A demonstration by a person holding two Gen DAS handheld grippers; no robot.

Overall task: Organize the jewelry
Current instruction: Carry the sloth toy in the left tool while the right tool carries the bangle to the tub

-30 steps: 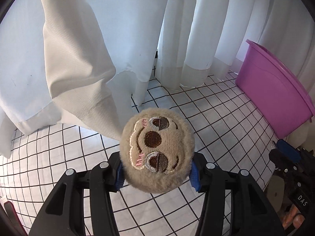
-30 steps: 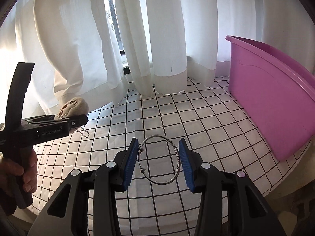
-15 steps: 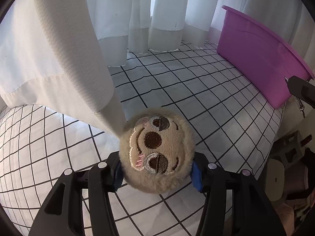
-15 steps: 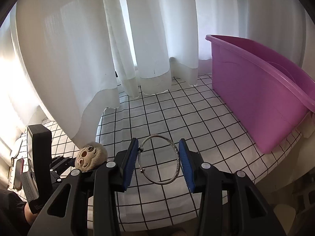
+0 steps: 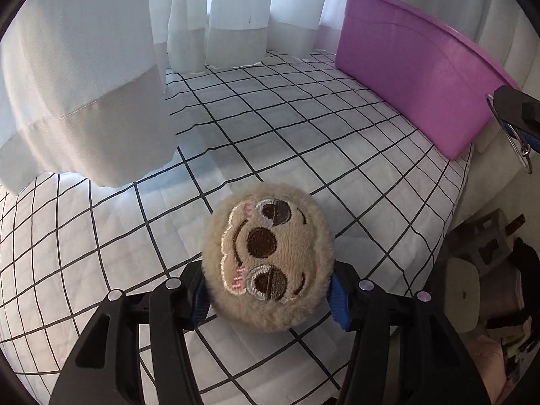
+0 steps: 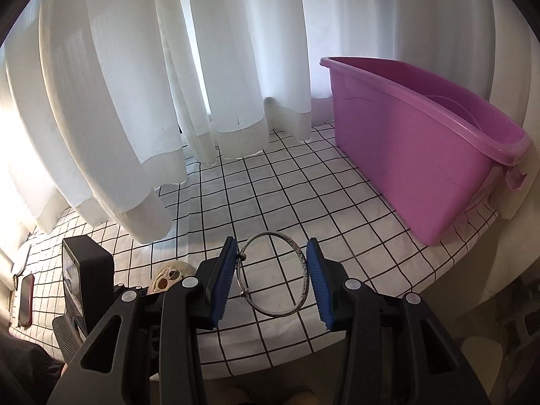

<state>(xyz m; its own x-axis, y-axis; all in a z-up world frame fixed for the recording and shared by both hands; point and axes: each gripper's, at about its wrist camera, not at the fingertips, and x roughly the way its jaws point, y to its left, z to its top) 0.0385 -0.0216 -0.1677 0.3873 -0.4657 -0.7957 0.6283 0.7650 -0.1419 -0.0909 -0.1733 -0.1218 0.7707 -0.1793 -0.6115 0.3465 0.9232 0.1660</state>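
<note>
My left gripper [image 5: 268, 298] is shut on a round beige plush sloth head [image 5: 268, 260], held above the checked cloth. My right gripper [image 6: 273, 283] is shut on a thin silver bangle [image 6: 274, 275], held upright between its blue pads above the table's front edge. The bangle and right gripper tip also show at the right edge of the left wrist view [image 5: 513, 135]. The plush [image 6: 168, 275] and the left gripper's body show low left in the right wrist view. A purple plastic tub [image 6: 415, 145] stands at the right on the cloth; it also shows in the left wrist view [image 5: 415, 67].
A white cloth with a black grid [image 6: 303, 195] covers the table. White curtains [image 6: 168, 84] hang at the back and drape onto the cloth at the left. A phone [image 6: 25, 298] lies at the far left. Clutter sits on the floor beyond the table's right edge [image 5: 486, 246].
Both grippers have pulled back toward the table's front and turned right, still holding the plush and the bangle. The tub now shows larger in both views.
</note>
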